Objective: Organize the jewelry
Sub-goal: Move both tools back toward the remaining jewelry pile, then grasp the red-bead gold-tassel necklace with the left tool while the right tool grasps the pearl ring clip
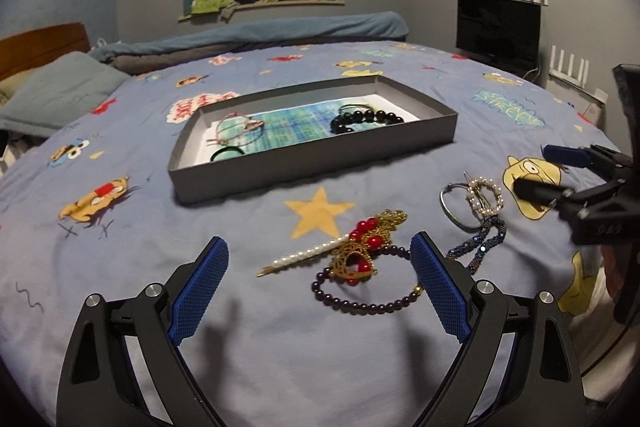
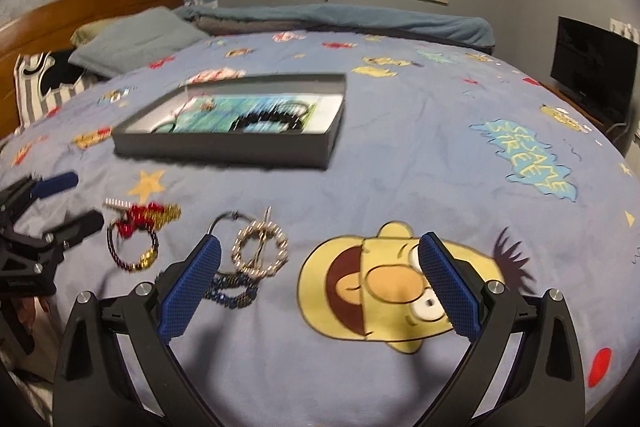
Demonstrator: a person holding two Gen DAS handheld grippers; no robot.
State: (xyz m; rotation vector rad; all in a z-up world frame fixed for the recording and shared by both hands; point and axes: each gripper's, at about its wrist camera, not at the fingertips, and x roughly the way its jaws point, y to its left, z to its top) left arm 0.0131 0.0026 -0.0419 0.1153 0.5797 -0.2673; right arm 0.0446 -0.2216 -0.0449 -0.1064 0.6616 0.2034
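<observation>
Grey cardboard tray (image 1: 320, 163) is laid on the cartoon-print blue bedsheet (image 1: 140, 247), long axis running roughly 8 to 2 o'clock. A white pearl hair clip (image 1: 308, 253) is pointed the same way, just beside a dark beaded bracelet (image 1: 360, 303). Left gripper (image 1: 320, 287) and right gripper (image 2: 318, 287) are both held spread wide, nothing pinched.

One grey box (image 1: 316, 151) on the bedspread, holding four pieces: one black bead bracelet (image 1: 366, 117), one thin dark bangle (image 1: 352, 105), one pink cord bracelet (image 1: 240, 125), one dark hair tie (image 1: 227, 153). Six pieces loose on the cloth: one pearl hairpin (image 1: 304, 254), one red-and-gold ornament (image 1: 362, 247), one dark bead bracelet (image 1: 360, 291), one silver hoop (image 1: 452, 205), one pearl ring clip (image 1: 486, 195), one blue beaded loop (image 1: 482, 243). Two grippers, four blue pads.
</observation>
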